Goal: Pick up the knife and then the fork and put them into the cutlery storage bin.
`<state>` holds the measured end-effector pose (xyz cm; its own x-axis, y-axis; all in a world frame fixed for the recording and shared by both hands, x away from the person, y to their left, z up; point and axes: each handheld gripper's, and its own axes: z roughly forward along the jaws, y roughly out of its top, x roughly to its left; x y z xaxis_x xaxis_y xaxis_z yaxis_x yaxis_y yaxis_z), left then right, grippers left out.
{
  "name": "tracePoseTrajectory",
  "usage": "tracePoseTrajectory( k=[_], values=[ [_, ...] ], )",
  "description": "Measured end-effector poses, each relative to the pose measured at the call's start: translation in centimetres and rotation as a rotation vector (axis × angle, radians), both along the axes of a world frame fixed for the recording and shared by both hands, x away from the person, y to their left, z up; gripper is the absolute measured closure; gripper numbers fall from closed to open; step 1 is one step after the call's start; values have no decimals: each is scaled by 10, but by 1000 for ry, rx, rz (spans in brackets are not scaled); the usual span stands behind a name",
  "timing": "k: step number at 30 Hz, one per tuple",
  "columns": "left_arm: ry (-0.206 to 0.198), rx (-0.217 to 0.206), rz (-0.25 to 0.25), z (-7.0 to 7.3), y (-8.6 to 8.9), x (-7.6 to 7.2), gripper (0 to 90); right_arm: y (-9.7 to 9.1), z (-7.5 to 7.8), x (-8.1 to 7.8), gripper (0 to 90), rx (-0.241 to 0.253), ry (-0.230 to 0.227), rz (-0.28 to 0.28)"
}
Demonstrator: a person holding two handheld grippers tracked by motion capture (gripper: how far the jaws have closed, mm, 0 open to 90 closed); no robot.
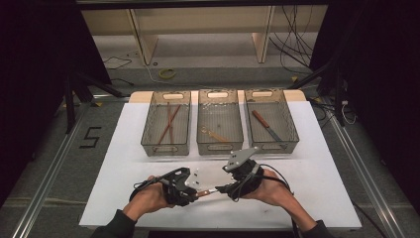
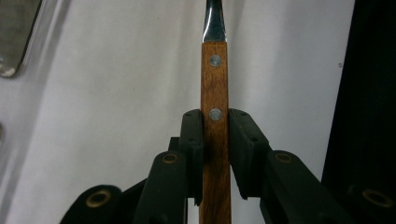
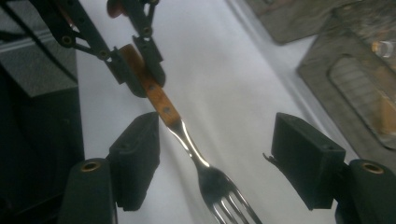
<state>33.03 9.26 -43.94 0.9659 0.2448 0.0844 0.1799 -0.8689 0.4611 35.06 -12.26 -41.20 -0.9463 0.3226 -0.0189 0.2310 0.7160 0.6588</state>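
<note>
Forearms come in from the near edge of the white table (image 1: pixel 317 198), each hand carrying a gripper. Left gripper (image 2: pixel 215 140) is clamped on the wooden handle of a fork (image 2: pixel 215 93): both pads press the handle's sides just below its lower rivet, and the handle runs straight up between them to the steel neck. In the high view this left gripper (image 1: pixel 194 191) holds the fork (image 1: pixel 205 191) level above the table, pointing toward the right gripper (image 1: pixel 221 189). From the right gripper view, the right gripper (image 3: pixel 215 158) stands wide open, the fork's (image 3: pixel 198 158) neck and tines lying in the gap between its jaws, touching neither pad. Farther off, three mesh baskets sit side by side: chopsticks (image 1: pixel 171 123) in the left basket (image 1: pixel 148 126), a gold-coloured utensil (image 1: pixel 214 134) in the middle basket (image 1: pixel 200 124), a knife (image 1: pixel 266 126) in the right basket (image 1: pixel 292 124).
</note>
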Motion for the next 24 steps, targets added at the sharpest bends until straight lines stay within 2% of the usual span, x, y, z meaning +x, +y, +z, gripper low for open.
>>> tracePoseTrajectory(
  k=[4,11,14,24],
  values=[
    [-6,-7,-17,3,-4,-2,755,10,-8,-2,350,-41,17,63],
    [-7,-21,-43,7,-8,-7,755,19,-18,-5,399,-97,28,107],
    [-13,-23,-49,9,-8,-8,755,21,-20,-8,444,-96,30,137],
    [-12,-22,-79,9,-11,-11,755,25,-26,-12,614,-115,39,187]
  ],
)
